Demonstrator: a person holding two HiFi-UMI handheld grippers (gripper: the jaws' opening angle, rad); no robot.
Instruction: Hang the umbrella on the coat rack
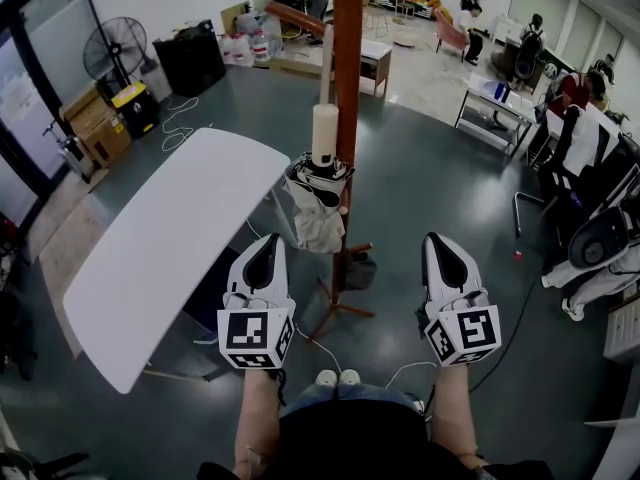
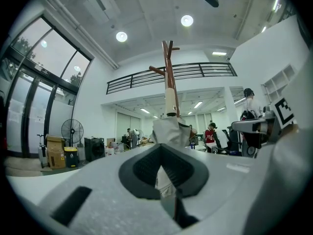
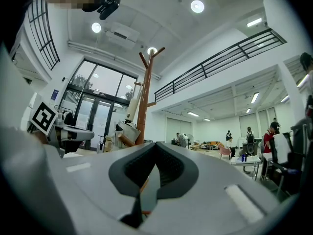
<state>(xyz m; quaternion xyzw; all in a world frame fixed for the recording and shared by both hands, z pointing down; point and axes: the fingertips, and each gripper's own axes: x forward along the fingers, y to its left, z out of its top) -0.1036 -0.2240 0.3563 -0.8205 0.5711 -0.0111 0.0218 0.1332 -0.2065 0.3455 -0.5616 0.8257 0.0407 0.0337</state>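
Observation:
A folded pale umbrella (image 1: 318,208) with a cream handle (image 1: 325,133) hangs against the brown coat rack (image 1: 347,58), just ahead of me. My left gripper (image 1: 266,244) and right gripper (image 1: 437,240) are held level, short of the rack on either side, and both are shut and empty. In the left gripper view the umbrella (image 2: 170,130) hangs straight ahead beyond my left gripper's (image 2: 162,156) closed jaws, with the rack (image 2: 168,65) rising behind it. In the right gripper view the umbrella (image 3: 126,131) and rack (image 3: 145,97) stand left of my right gripper (image 3: 154,168).
A long white table (image 1: 170,248) stands to my left, close to the left gripper. The rack's legs (image 1: 340,313) spread on the floor between the grippers. A fan (image 1: 115,48), a black case (image 1: 190,58) and boxes line the far left. Chairs, a cart (image 1: 495,103) and people fill the right.

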